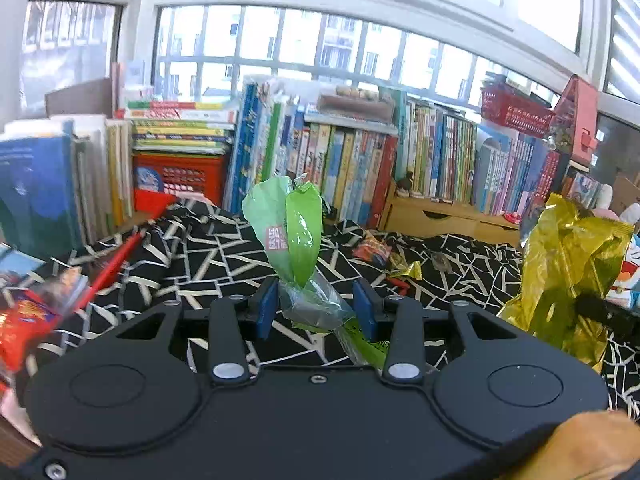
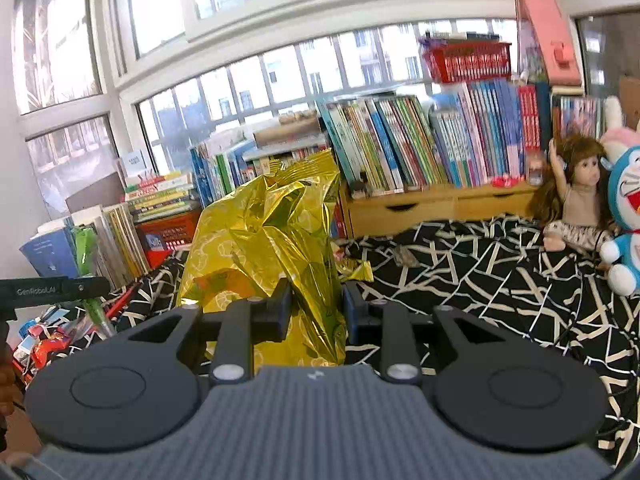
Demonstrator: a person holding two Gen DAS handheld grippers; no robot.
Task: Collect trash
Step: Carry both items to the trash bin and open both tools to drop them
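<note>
The left hand-held gripper (image 1: 316,307) is clamping a green wrapper (image 1: 294,232) while the right hand-held gripper (image 2: 316,308), at its 3 o'clock, is clamping a gold foil bag (image 2: 272,240) above the patterned desk (image 2: 480,280).

Black cloth (image 1: 460,256) with a cream-white cracked-line pattern. Bright green wrapper (image 1: 298,232), small pink label patch, lower end clear. Crinkled gold foil bag (image 2: 272,240) with a pale yellow print. Gripper pads (image 1: 267,308) blue, bodies black. Red crate (image 1: 180,176), red basket (image 1: 516,110). Red stick (image 1: 116,264). Red-orange packet (image 1: 28,320). Blue-and-white plush (image 2: 624,216). Brown-haired doll (image 2: 576,196). Multicoloured book spines (image 1: 360,168).
</note>
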